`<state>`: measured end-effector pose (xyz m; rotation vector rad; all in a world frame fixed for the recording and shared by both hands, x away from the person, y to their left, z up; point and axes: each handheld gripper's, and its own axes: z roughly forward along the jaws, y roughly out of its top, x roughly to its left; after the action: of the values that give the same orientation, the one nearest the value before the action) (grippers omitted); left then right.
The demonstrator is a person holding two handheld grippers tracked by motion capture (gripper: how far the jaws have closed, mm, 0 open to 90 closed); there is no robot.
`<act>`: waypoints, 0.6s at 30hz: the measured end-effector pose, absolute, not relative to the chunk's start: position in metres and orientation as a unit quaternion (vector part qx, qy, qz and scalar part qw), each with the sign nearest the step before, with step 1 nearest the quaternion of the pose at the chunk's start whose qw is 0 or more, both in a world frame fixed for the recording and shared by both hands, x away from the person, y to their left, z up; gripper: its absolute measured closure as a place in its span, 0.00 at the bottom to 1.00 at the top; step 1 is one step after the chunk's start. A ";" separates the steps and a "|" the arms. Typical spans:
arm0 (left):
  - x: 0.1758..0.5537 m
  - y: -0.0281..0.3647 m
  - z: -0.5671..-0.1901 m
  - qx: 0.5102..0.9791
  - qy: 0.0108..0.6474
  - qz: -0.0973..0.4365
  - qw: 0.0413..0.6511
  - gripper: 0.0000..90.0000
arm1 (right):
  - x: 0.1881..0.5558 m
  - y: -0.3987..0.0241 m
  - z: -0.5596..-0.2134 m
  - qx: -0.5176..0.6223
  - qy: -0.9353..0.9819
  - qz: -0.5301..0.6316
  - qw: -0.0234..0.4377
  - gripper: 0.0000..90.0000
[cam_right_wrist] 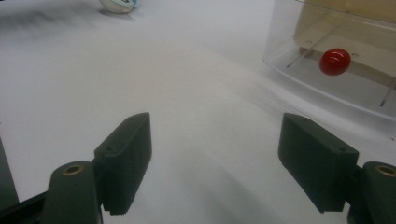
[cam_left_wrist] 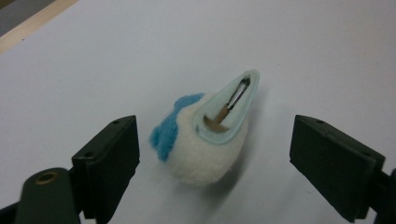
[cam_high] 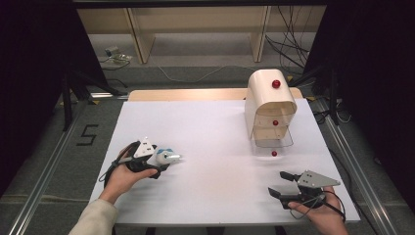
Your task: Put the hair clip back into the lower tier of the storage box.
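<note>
A fluffy cream hair clip (cam_left_wrist: 210, 140) with a blue tuft and a pale teardrop backing lies on the white surface (cam_high: 210, 132) between the spread left tongs (cam_left_wrist: 212, 149). The right tongs (cam_right_wrist: 215, 158) gape empty.

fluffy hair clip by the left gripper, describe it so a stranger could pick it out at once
On the white table, look at its left side, between the open jaws of the left gripper. There lies the fluffy hair clip: a cream teardrop-shaped puff with a blue tuft and a metal snap clip underneath, the only soft thing there.
</note>
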<state>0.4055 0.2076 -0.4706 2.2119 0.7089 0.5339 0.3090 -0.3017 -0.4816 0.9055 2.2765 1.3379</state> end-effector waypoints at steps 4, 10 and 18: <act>0.415 0.205 -0.472 0.867 0.271 0.204 0.366 0.18 | 0.309 -0.302 -0.482 0.319 0.804 0.471 0.173 0.30; 0.427 0.199 -0.480 0.872 0.266 0.191 0.363 0.18 | 0.309 -0.301 -0.482 0.318 0.805 0.470 0.172 0.30; 0.435 0.199 -0.491 0.885 0.259 0.168 0.349 0.28 | 0.309 -0.301 -0.482 0.318 0.806 0.468 0.172 0.30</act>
<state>0.4349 0.1987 -0.4909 2.2933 0.6702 0.4361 0.3090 -0.3014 -0.4821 0.9024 2.2885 1.3282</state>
